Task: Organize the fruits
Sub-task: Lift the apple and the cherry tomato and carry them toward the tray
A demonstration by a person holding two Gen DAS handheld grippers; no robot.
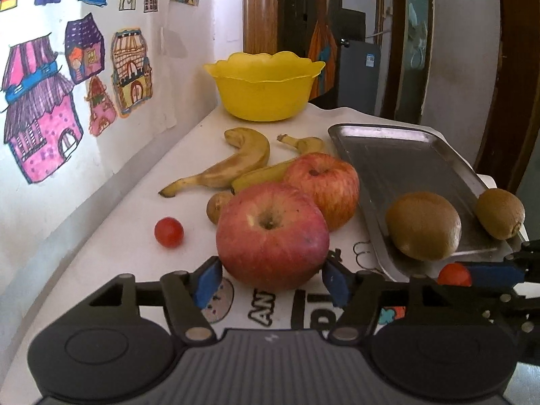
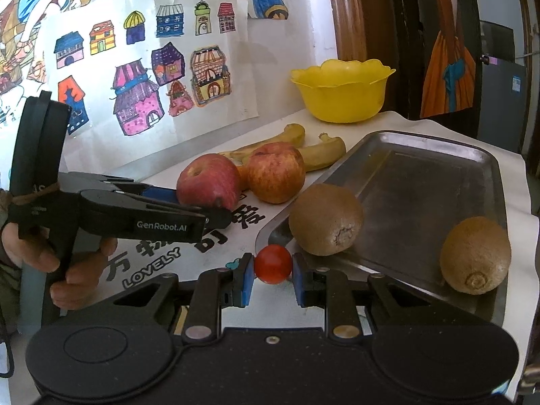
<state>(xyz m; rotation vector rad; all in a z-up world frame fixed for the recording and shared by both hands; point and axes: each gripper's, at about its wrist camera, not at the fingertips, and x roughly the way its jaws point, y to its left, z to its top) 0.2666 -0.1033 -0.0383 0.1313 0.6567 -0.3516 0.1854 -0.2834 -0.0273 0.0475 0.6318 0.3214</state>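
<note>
The right tongs (image 2: 272, 276) are clamped on a small round red cherry tomato (image 2: 272, 264), blue pads pressed to its two sides, just at the near left corner of the flat rectangular steel tray (image 2: 435, 182). On that tray lie two brown fuzzy kiwis: one (image 2: 325, 219) at the near left edge just beyond the tomato, the other (image 2: 475, 254) at the near right corner, well apart from it.

To the left, the left tongs (image 1: 271, 278) stand fairly wide around the near large red apple (image 1: 272, 234), with the apple between the blue pads (image 1: 208, 280); a thin gap shows on each side, so the pads do not press on it. A hand (image 2: 57, 256) grips the handle of these tongs in the right wrist view.

Just behind that apple sits a second red-yellow apple (image 1: 322, 189), touching it, and a small brown kiwi (image 1: 217, 206) peeks out at the left. A second loose red cherry tomato (image 1: 169, 232) lies on the white printed table (image 1: 111, 253) left of the near apple.

Farther back two yellow, brown-flecked bananas (image 1: 236, 160) lie on the table, with a third (image 1: 305, 145) behind. At the far end stands an empty yellow scalloped plastic bowl (image 1: 265, 84). Coloured house drawings (image 1: 40, 108) hang on the left wall.
</note>
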